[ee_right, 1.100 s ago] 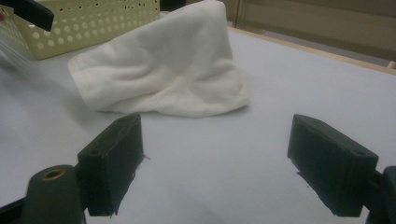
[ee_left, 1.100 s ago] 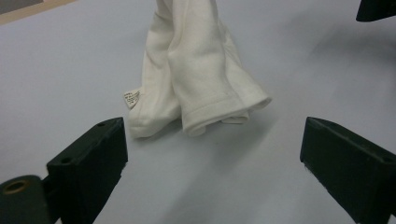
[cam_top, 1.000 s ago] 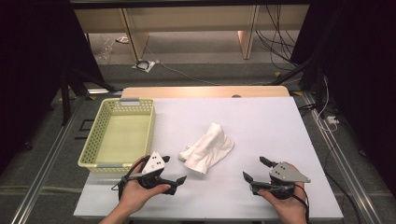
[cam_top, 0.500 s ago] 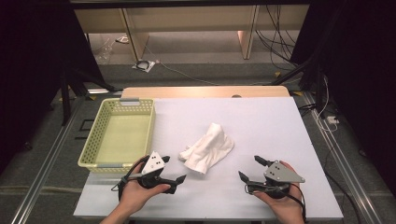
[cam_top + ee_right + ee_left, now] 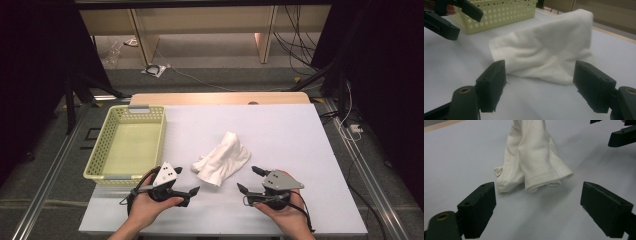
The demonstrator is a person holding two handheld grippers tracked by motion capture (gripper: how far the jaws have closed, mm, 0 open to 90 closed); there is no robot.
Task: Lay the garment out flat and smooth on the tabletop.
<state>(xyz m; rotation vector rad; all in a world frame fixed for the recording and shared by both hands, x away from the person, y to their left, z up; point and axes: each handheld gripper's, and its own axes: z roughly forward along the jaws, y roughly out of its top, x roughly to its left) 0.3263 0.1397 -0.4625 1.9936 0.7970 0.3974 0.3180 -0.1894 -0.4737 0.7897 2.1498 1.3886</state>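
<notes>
Right gripper (image 5: 248, 180) nearer the white towel (image 5: 222, 159) (jaws apart, just narrowing), left gripper (image 5: 188, 181) open.

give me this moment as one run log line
left gripper: open, beside towel | right gripper: open, jaws just closing a little, nothing between, nearing towel | basket: holds nothing

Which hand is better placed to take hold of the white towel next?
Probably the right. In the right gripper view, the right tool has open jaws framing the towel close ahead. The left tool is open too, but only the towel's near corner lies before it.
</notes>
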